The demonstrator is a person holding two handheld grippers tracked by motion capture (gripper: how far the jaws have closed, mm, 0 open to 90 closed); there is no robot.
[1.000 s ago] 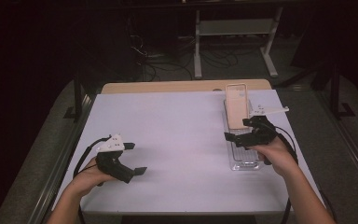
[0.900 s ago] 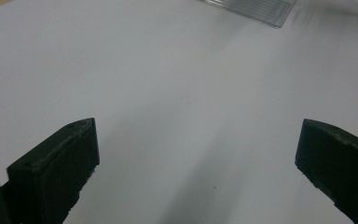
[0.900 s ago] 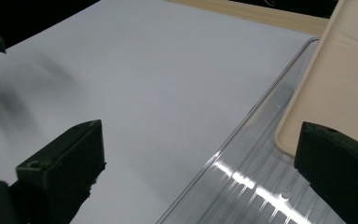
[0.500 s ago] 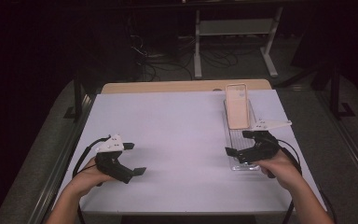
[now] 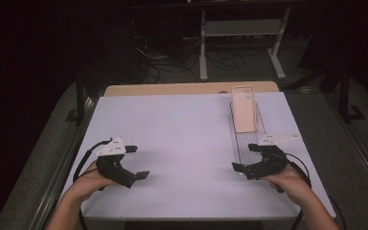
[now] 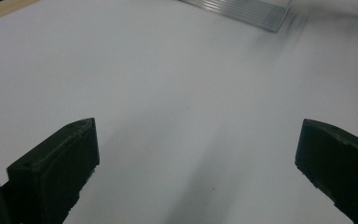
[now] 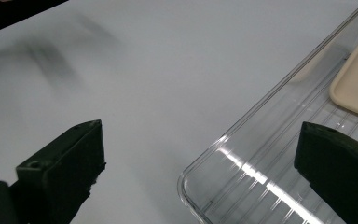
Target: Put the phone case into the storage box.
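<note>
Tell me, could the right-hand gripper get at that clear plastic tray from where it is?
Probably yes. The right gripper hovers at the near end of the clear tray, jaws wide open, with nothing between them. The beige case sits at the tray's far end.

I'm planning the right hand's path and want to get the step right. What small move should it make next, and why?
Probably ease the right gripper forward until its jaws straddle the near edge of the clear tray. Its jaws stand wide open, empty, right at the tray's near corner, and the beige phone lies at the tray's far end. The left gripper is open, well off to the side.
</note>
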